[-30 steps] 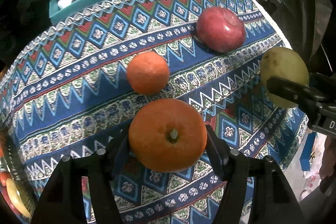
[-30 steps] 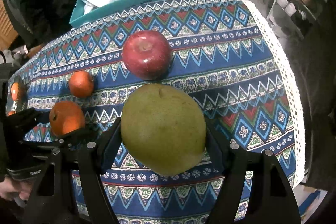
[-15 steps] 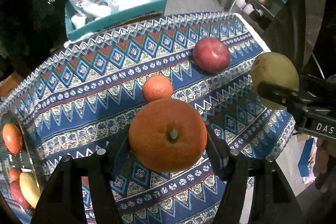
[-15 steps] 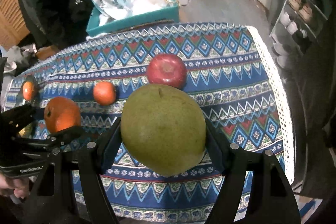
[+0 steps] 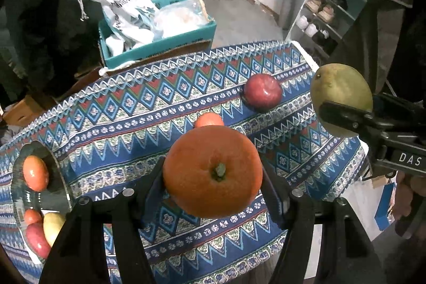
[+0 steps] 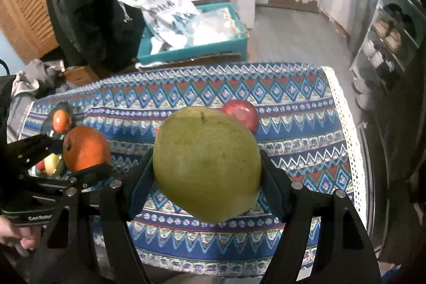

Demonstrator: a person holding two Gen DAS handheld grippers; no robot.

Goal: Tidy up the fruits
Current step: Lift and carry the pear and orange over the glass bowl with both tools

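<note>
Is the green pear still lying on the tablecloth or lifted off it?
Lifted. The right gripper clamps the pear by its sides, above the tablecloth.

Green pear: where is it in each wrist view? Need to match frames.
Left wrist: green pear at the right edge, shut in the right tongs, off the table.
Right wrist: green pear fills the centre, between its own tongs.
Shared landmark: red apple on the patterned tablecloth.

Large orange (image 5: pixel 212 171), stem end facing the camera, and green pear (image 6: pixel 206 163) held aloft; red apple (image 5: pixel 262 92) and small orange (image 5: pixel 209 120) resting on the patterned cloth.
</note>
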